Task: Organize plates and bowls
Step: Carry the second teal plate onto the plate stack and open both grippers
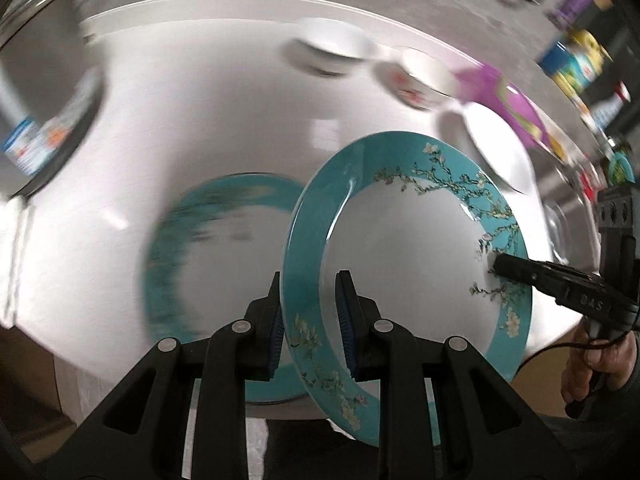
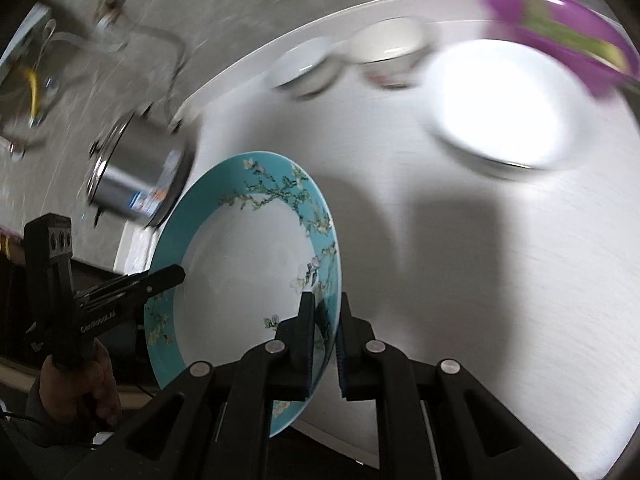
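A teal plate [image 1: 400, 248] with a white centre and a blossom pattern hangs tilted above the white table [image 1: 200, 100], carried by both grippers. My left gripper [image 1: 310, 280] is shut on its near left rim. My right gripper [image 1: 500, 267] grips the opposite rim. In the right wrist view the same teal plate [image 2: 248, 260] stands on edge, with my right gripper [image 2: 326, 298] shut on its rim and my left gripper [image 2: 176, 273] holding the far side. A second teal plate [image 1: 200, 240] lies flat on the table below, blurred.
Two white bowls [image 1: 332, 40] [image 1: 420, 76], a purple bowl [image 1: 504, 96] and a white plate [image 1: 500, 148] sit at the back right of the table. A steel pot [image 2: 140, 172] stands at the left. The white plate [image 2: 500, 108] and the purple bowl [image 2: 560, 32] also show in the right wrist view.
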`<state>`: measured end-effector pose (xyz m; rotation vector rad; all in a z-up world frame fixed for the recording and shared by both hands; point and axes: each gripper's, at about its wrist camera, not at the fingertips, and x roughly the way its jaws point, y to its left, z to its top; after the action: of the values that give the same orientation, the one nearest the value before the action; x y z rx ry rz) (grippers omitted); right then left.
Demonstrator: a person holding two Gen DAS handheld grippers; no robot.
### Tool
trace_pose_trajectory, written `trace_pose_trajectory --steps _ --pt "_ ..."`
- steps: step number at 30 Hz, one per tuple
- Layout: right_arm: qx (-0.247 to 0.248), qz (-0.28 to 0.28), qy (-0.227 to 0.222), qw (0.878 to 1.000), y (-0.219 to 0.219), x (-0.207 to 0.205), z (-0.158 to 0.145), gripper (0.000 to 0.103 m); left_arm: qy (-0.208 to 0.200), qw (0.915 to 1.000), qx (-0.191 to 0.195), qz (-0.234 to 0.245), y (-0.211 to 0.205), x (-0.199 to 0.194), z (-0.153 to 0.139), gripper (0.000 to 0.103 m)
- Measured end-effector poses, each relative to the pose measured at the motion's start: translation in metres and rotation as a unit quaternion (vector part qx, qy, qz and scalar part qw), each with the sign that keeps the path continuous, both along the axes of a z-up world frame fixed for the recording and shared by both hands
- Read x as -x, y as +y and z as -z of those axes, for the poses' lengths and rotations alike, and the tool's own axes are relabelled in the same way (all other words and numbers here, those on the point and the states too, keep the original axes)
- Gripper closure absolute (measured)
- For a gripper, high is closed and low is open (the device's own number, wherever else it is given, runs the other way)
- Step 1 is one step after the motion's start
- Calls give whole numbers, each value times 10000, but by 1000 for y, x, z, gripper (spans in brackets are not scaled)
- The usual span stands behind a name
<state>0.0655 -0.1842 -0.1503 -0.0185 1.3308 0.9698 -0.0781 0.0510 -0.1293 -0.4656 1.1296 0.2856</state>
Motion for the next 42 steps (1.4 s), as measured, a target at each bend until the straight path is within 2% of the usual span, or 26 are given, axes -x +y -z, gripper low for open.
trace_pose_trajectory --steps 6,10,17,26,32,34,42 --pt "58 -506 23 9987 69 25 19 91 116 9989 -120 -438 66 47 16 82" --pt "197 -564 -1 9982 91 29 30 90 173 9988 -116 -450 83 61 29 82" --pt "449 -594 -319 9967 103 38 36 90 261 9989 -18 -382 88 60 53 82" --pt "778 -695 -912 9904 114 51 37 87 291 9992 1 -277 88 57 60 81" --pt "1104 -883 -1527 9781 121 63 34 84 421 9988 -117 -205 83 49 68 81" --pt "1265 -1007 -1830 9697 126 69 34 82 426 9987 -203 -177 81 48 70 81" --pt "1247 -941 -1887 9695 126 69 40 80 330 9991 -165 -215 83 47 66 79"
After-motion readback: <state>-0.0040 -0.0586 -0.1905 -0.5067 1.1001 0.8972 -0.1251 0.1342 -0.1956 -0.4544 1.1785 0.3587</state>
